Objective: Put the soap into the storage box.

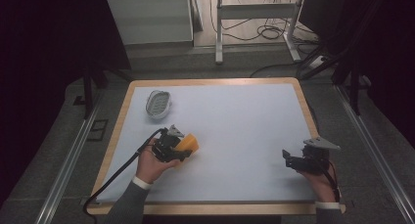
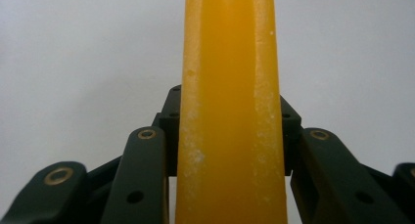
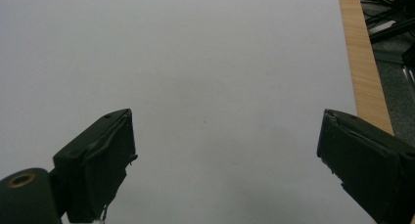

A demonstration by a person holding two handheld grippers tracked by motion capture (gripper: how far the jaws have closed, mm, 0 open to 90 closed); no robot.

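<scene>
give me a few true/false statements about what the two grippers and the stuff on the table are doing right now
1. The left gripper is shut on the yellow block. True.
2. The right gripper holds the block. False: its jaws stand wide open over bare white table.
3. The grey oval dish lies near the table's far left corner. True.
4. The dish touches the block. False: they lie apart.

The table [image 1: 210, 82] has a light wood-look rim around a matt, smooth white top. The yellow block [image 2: 230, 111] looks waxy and smooth with a faint sheen, and carries whitish powdery scuffs along its edges. The jaws of both grippers are matt black plastic, with brass-coloured metal rivets.
</scene>
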